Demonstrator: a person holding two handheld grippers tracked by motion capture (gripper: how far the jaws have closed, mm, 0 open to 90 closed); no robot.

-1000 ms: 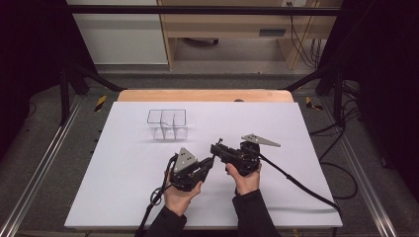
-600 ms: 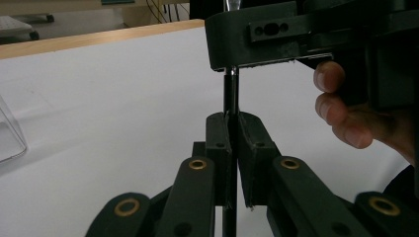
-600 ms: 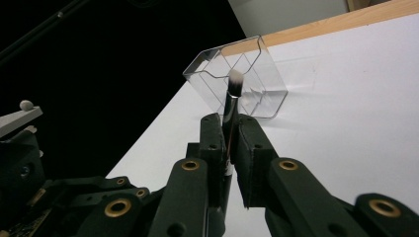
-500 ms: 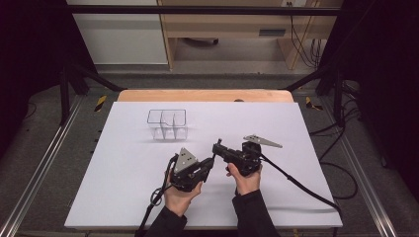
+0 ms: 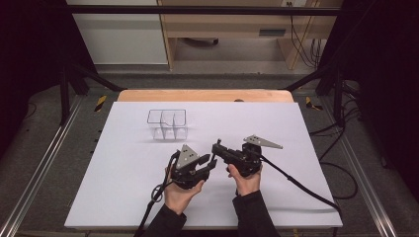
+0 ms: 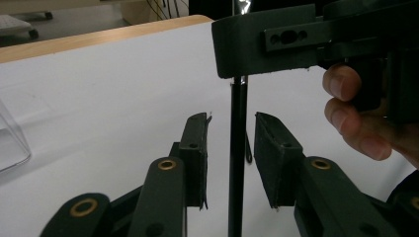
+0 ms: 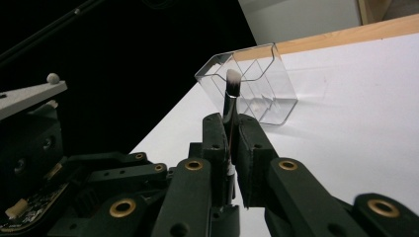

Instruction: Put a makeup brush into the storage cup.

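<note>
A thin black brush (image 7: 232,81) with a pale bristle tip stands upright, and my right gripper (image 7: 230,121) is shut on its handle. In the left gripper view the brush handle (image 6: 237,148) runs down between the jaws of my left gripper (image 6: 232,118). That gripper is open, with a gap on each side of the handle. In the high view the left gripper (image 5: 210,163) and the right gripper (image 5: 217,147) meet tip to tip at the middle of the white table (image 5: 123,163).
A clear plastic organizer (image 5: 167,123) with compartments stands on the table behind and to the left of the grippers; it also shows as the organizer (image 7: 257,84) beyond the brush tip. A wooden strip (image 5: 202,95) borders the far edge. Cables trail off toward the near right.
</note>
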